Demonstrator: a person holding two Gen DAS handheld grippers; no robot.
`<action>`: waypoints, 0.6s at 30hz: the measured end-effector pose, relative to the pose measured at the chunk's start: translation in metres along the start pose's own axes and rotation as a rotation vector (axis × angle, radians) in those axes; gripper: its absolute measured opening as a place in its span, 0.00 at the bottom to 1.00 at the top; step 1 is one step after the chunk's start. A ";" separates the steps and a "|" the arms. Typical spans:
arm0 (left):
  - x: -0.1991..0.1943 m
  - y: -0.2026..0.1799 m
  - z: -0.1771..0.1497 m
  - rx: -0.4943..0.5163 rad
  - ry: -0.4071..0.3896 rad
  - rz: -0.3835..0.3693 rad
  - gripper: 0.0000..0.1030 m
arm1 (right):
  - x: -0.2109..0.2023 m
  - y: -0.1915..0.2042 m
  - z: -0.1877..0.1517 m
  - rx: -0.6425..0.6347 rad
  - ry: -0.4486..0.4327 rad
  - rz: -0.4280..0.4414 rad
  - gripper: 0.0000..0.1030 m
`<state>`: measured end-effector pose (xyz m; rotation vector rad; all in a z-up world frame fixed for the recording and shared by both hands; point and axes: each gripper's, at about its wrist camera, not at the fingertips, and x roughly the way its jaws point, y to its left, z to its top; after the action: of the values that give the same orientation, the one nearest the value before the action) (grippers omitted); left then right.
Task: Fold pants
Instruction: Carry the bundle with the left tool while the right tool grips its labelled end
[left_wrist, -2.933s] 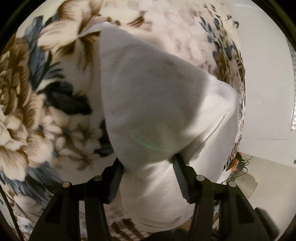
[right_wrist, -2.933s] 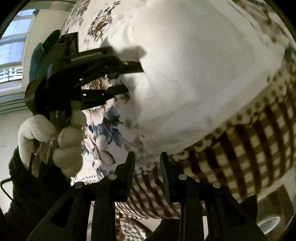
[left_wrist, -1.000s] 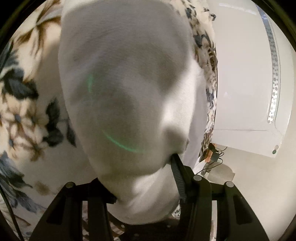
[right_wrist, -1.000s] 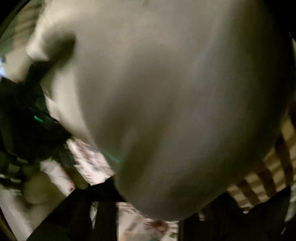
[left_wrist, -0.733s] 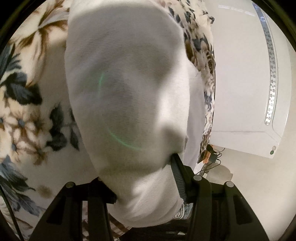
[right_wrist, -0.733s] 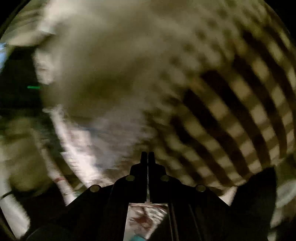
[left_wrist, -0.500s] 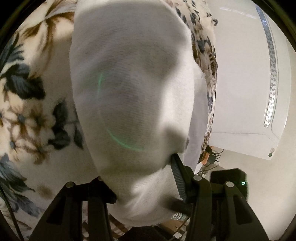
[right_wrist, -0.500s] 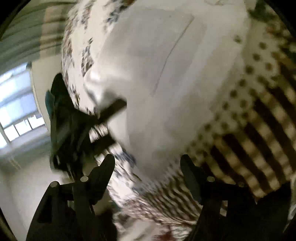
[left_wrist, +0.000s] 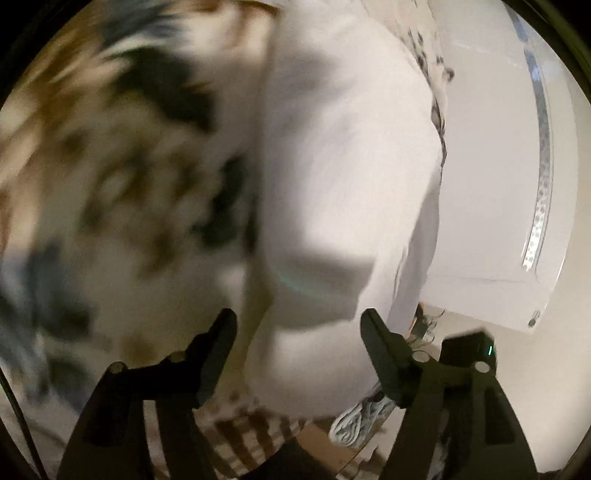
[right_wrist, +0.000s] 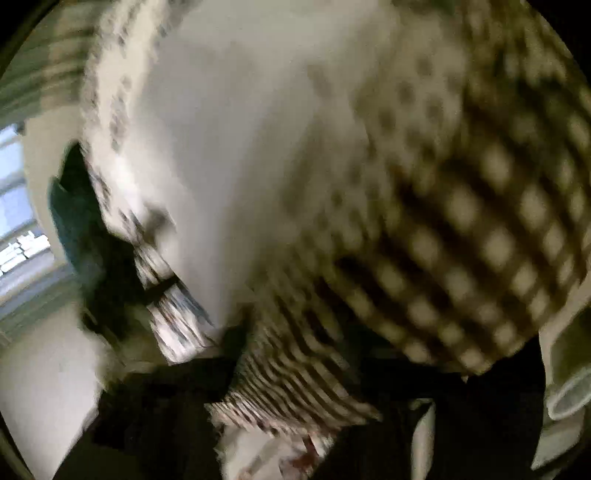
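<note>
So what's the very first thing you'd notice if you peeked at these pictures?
The big white pants fill the middle of the left wrist view, lying on a flowery blanket that is blurred. The left gripper has just been opening, its fingers wide apart with the pants' edge between them, not pinched. In the right wrist view a brown checked cloth blurs past beside the pants.

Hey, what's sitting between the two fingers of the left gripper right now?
In the left wrist view, the left gripper, jaws just opened, has the edge of the white pants between its fingers, pads clear of the cloth.
</note>
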<state>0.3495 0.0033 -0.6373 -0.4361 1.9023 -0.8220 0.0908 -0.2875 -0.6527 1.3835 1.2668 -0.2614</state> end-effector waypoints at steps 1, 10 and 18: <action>-0.001 0.003 -0.013 -0.020 -0.015 -0.037 0.69 | 0.000 0.004 0.011 0.011 -0.021 0.027 0.74; 0.040 0.012 -0.060 0.094 -0.041 0.129 0.72 | 0.030 -0.012 0.042 0.001 0.057 -0.178 0.44; -0.015 0.013 -0.061 0.070 -0.162 0.094 0.72 | -0.024 0.007 0.067 -0.173 0.061 -0.151 0.73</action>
<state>0.3029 0.0426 -0.6192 -0.3561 1.7261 -0.7658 0.1210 -0.3525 -0.6499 1.1581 1.4134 -0.2085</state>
